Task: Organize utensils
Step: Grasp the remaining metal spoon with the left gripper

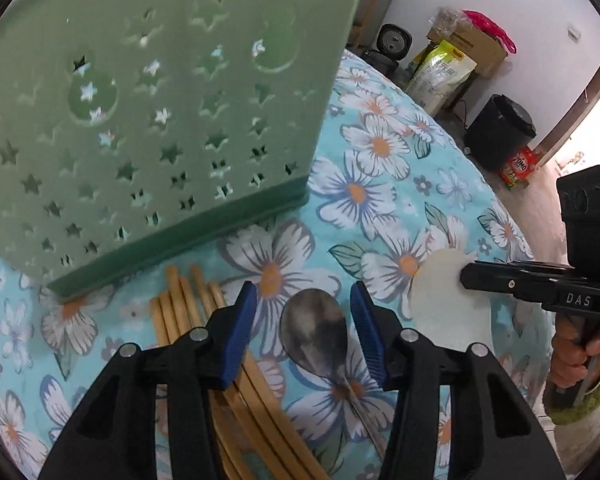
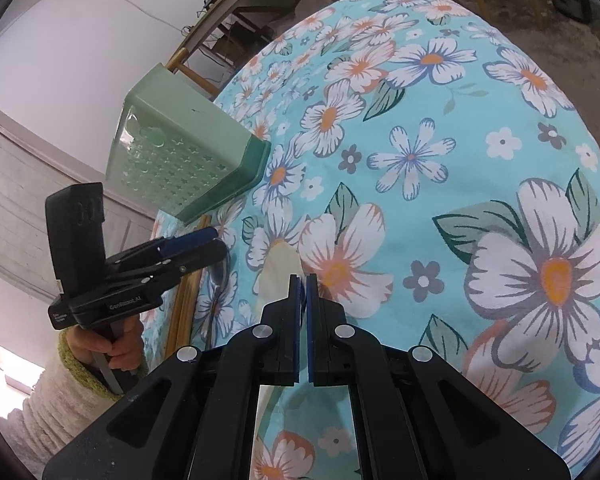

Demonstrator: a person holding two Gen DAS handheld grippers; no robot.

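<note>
A green utensil holder (image 1: 148,120) (image 2: 188,152) with star-shaped holes stands on the flowered tablecloth (image 1: 380,184). In front of it lie several bamboo chopsticks (image 1: 184,300) (image 2: 186,300) and a metal spoon (image 1: 314,328) (image 2: 220,272). My left gripper (image 1: 304,320) (image 2: 216,244) is lowered over the spoon, whose bowl lies between the blue pads (image 1: 242,332) with small gaps either side. To the right lies a flat cream paddle-like utensil (image 1: 448,312) (image 2: 280,264). My right gripper (image 2: 303,280) (image 1: 466,274) is shut, with its tip over this utensil's edge and nothing seen between the pads.
The round table's edge (image 1: 512,216) curves close on the right. Beyond it on the floor stand a black bin (image 1: 500,132), bags (image 1: 440,72) and a cardboard box (image 1: 476,44). A hand (image 1: 572,356) in a green-cuffed sleeve holds the right gripper.
</note>
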